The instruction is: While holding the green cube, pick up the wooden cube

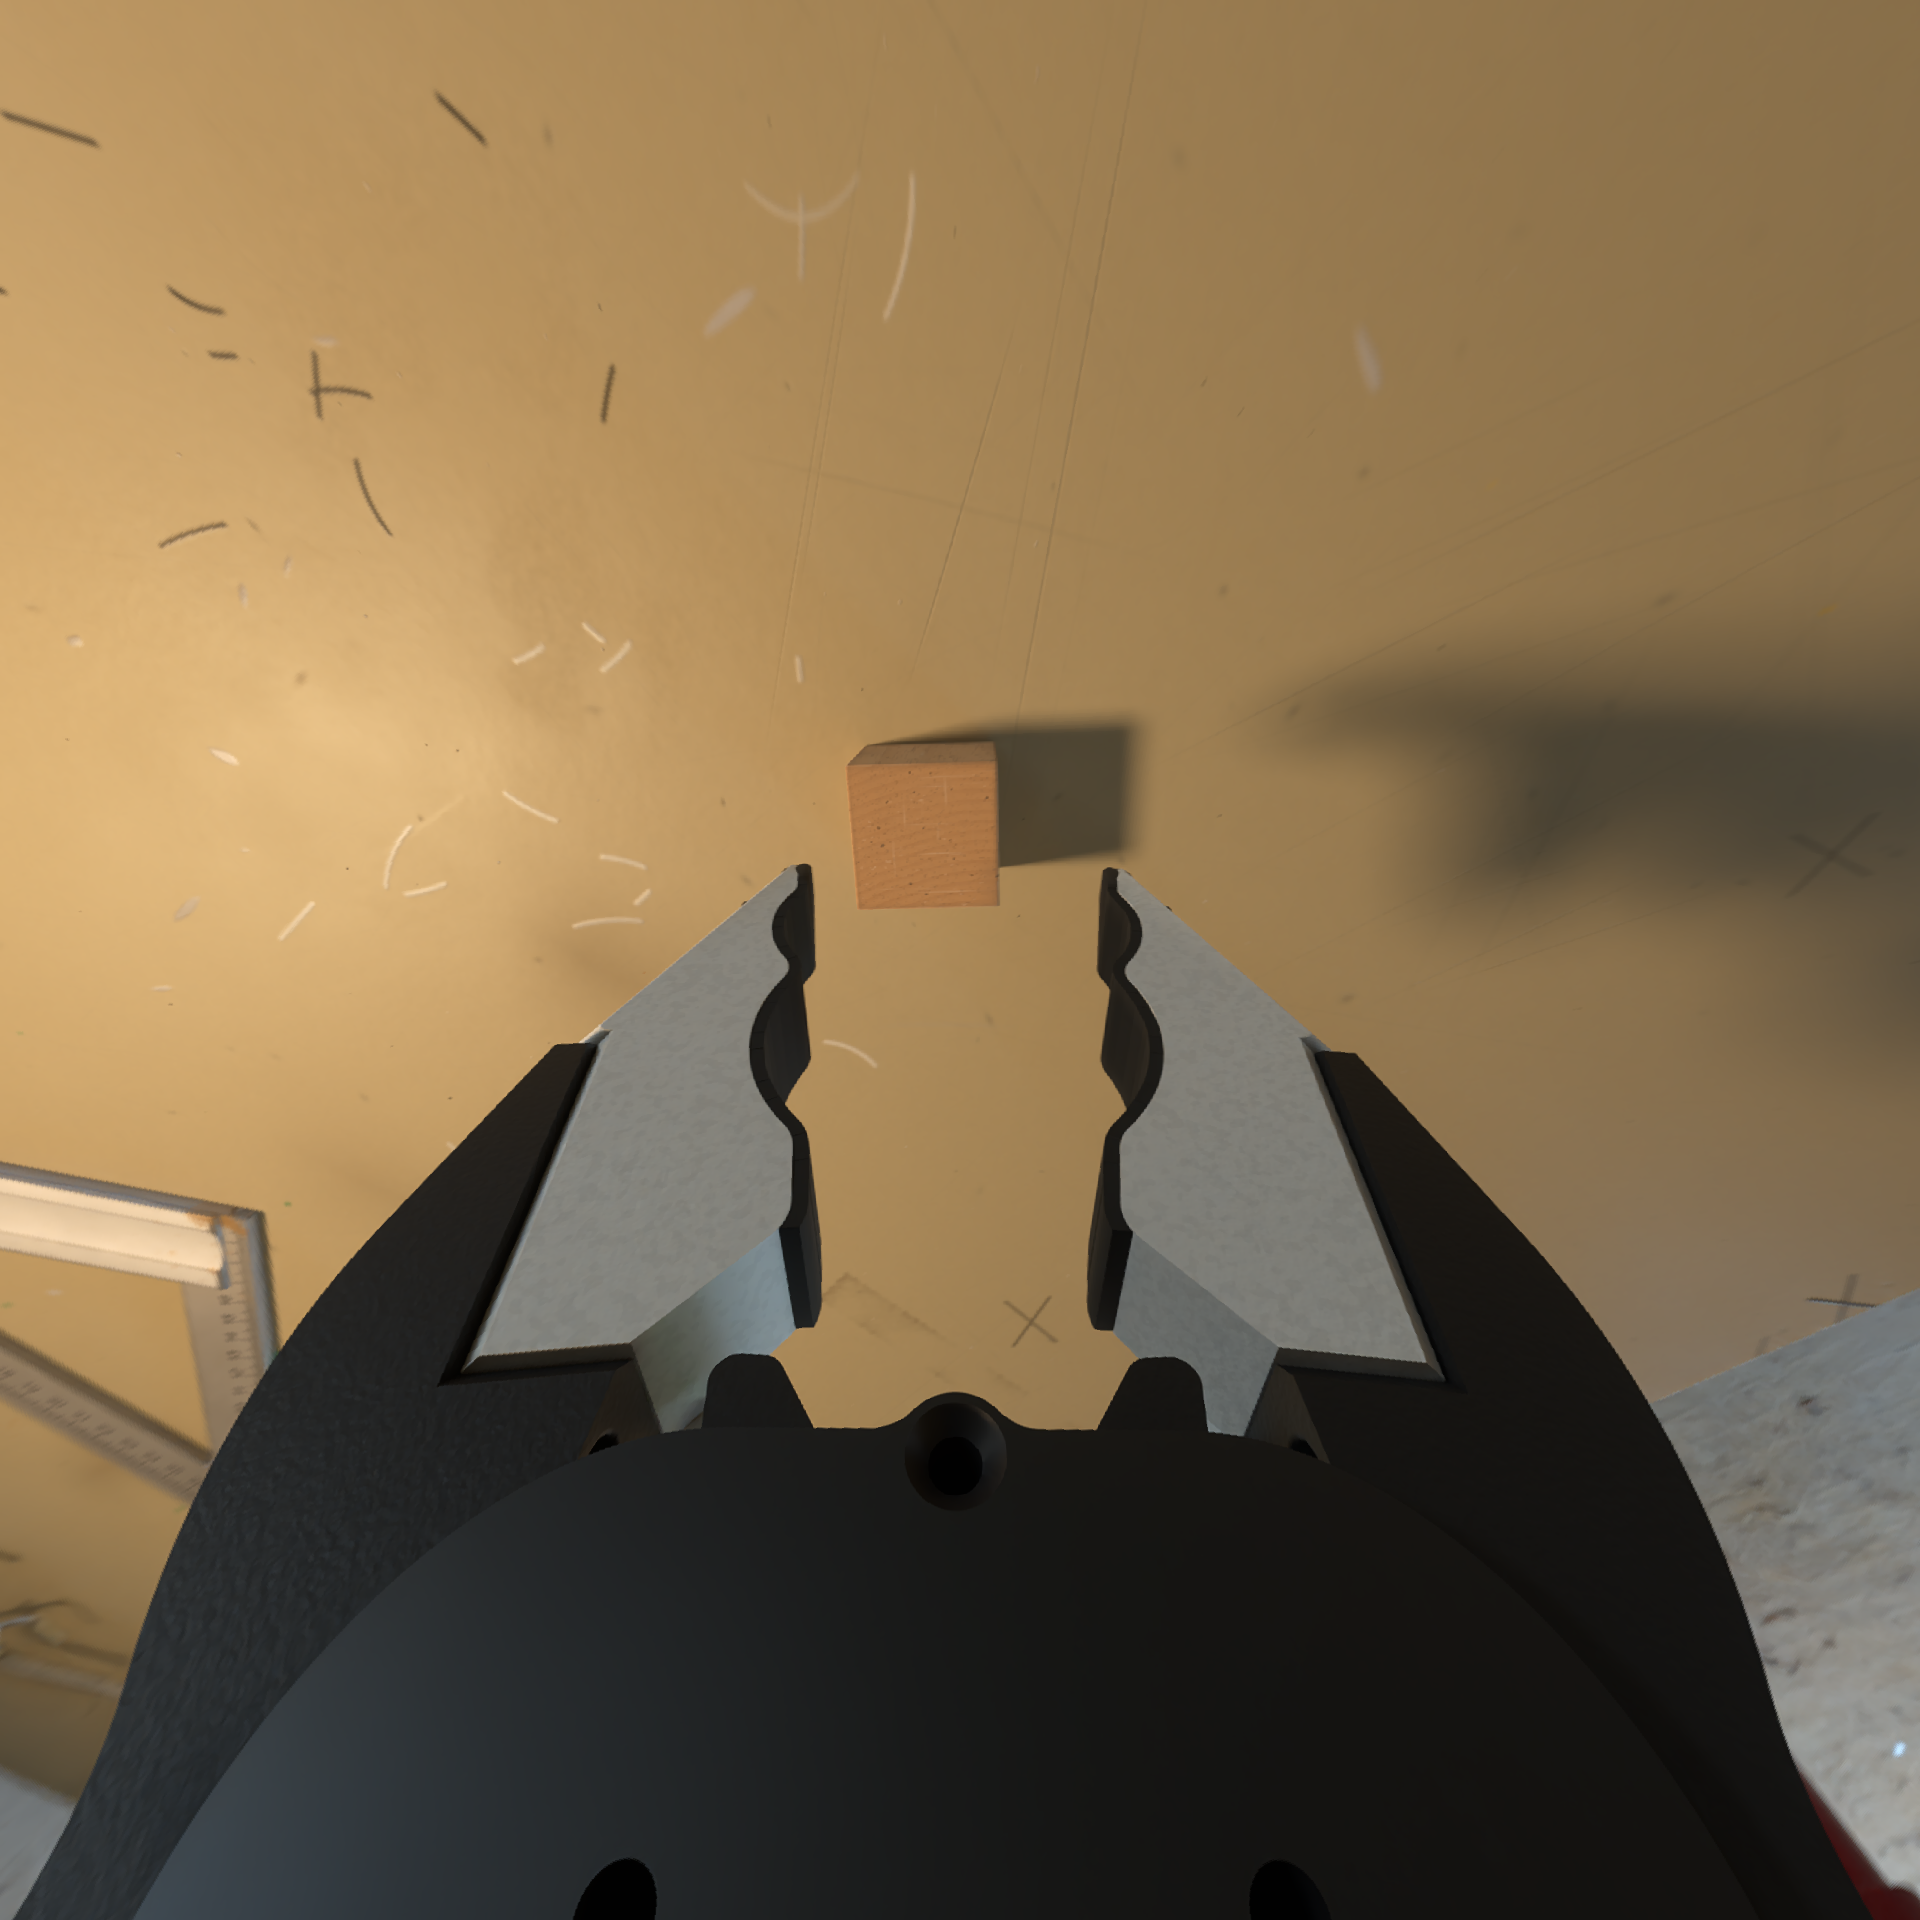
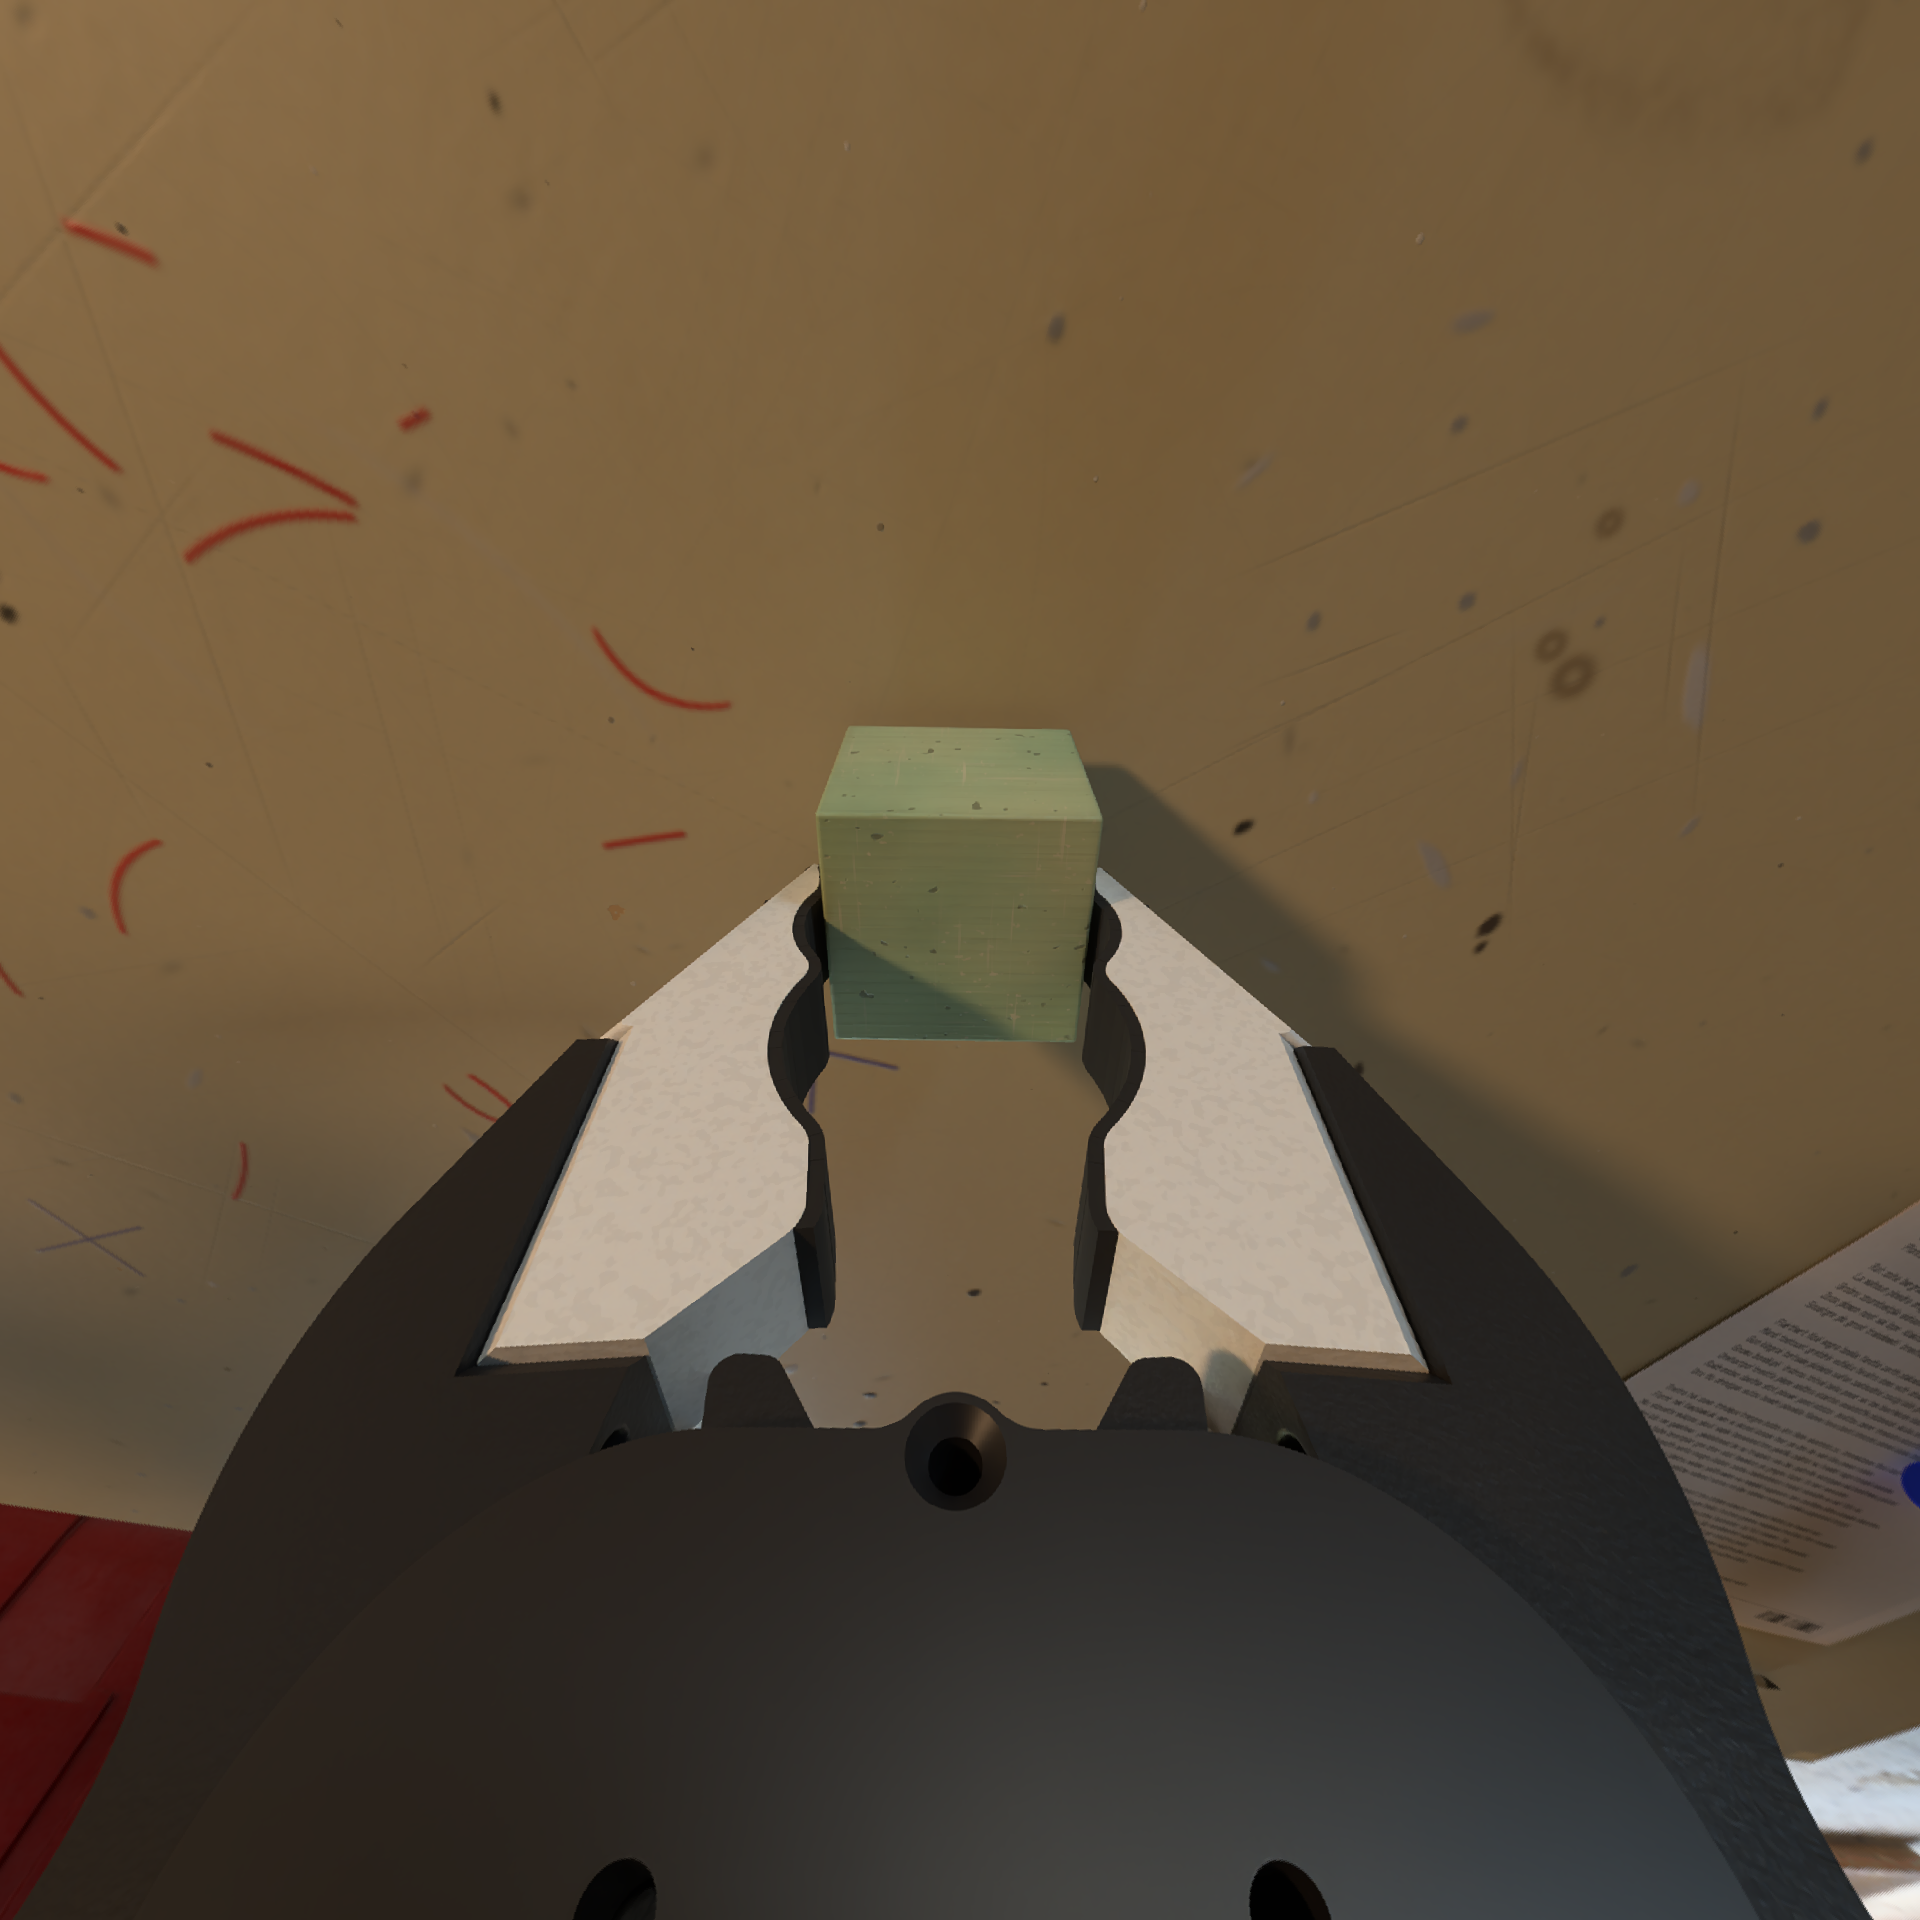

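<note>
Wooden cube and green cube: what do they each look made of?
Wooden cube: apparently light unfinished wood, matte, pale orange-tan with fine specks and faint grain. Green cube: material unclear, possibly painted wood or plastic; matte pale green with dark flecks and faint scratch lines.

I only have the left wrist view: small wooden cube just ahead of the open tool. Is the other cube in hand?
Observer: Yes. The right tool is shut on the pale green speckled cube, its fingertips against the cube's two sides.
Operator: Deep in the fingers?
Observer: No, it sits at the fingertips; the gap behind it is empty.
Operator: Anything nearby?
Observer: A printed paper sheet lies at the right edge.
</note>
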You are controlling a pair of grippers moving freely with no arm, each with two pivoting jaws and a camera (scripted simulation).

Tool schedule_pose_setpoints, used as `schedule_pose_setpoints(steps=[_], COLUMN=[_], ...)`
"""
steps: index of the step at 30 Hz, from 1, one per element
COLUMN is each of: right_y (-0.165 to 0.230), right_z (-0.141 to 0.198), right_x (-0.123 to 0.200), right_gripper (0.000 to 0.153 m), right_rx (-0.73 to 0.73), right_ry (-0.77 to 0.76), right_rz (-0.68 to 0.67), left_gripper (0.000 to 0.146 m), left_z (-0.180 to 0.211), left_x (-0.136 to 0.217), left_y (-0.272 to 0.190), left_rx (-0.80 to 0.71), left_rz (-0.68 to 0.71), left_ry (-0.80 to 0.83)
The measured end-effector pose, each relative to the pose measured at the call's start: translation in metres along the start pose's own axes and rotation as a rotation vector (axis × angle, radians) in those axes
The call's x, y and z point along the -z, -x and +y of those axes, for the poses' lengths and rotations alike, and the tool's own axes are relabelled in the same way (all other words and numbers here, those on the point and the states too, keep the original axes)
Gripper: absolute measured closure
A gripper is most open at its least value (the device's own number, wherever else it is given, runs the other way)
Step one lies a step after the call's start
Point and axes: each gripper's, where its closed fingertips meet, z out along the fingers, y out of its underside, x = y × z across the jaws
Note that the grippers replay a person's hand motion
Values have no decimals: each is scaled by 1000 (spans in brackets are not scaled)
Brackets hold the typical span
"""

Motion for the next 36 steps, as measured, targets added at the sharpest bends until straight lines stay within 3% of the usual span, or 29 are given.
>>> schedule_pose_setpoints(steps=[5, 18, 25, 31, 36], right_y=[-1, -4, -5, -6, -7], right_z=[-2, 1, 3, 6, 7], right_x=[12, 36, 41, 41, 43], right_gripper=[106, 106, 106, 106, 106], right_rx=[-3, 33, 38, 36, 33], right_ry=[-47, -105, -112, -107, -109], right_rz=[6, 59, 68, 70, 78], left_gripper=[85, 82, 86, 101, 101], left_z=[10, 30, 35, 35, 34], left_x=[-30, -69, -76, -77, -76], left_y=[4, 12, 12, 10, 11], left_rx=[4, 65, 87, 43, 8], left_rz=[-28, -1, -24, -61, -100], left_ry=[168, 364, 438, 484, 495])
